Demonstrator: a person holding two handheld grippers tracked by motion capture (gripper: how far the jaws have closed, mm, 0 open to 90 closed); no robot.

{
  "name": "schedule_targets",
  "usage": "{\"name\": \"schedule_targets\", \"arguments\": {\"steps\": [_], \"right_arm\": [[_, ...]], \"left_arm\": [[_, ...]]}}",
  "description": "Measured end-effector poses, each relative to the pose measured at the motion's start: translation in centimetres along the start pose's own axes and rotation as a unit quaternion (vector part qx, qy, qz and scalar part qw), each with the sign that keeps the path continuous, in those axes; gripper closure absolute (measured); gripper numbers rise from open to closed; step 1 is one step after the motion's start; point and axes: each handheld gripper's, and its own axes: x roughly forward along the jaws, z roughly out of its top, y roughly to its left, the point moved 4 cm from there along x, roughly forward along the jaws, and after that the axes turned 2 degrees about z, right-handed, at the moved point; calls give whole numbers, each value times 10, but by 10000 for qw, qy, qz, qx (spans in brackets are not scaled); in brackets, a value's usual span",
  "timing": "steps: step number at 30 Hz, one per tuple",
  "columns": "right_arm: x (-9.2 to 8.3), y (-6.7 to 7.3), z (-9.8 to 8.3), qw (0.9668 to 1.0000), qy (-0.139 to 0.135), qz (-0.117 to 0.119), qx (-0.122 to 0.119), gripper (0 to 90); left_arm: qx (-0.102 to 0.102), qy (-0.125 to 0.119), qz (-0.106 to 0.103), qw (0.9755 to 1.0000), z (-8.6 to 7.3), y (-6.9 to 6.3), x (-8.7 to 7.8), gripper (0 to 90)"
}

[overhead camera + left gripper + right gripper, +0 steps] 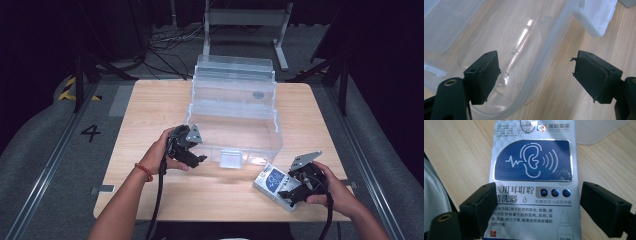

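Right gripper view: right gripper spread astride the box; light, stiff, slick card — pinch its long edges.

The ear-wash box I work with is flat, silver-white, with a blue panel showing an ear and sound waves — lying face up on the wooden table, just off the front right corner of the clear plastic bin, which stands open.

Clear glossy plastic bin — matt pale wood table — shiny box.
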Motion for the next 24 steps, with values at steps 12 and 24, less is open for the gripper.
{"name": "schedule_targets", "arguments": {"steps": [12, 24], "right_arm": [[34, 8, 9, 9945, 923, -250, -432, 20], [36, 4, 3, 9956, 698, -165, -604, 39]], "left_arm": [[27, 78, -215, 9997, 0, 2, 13, 359], [263, -37, -530, 9982, 6, -3, 9, 705]]}}
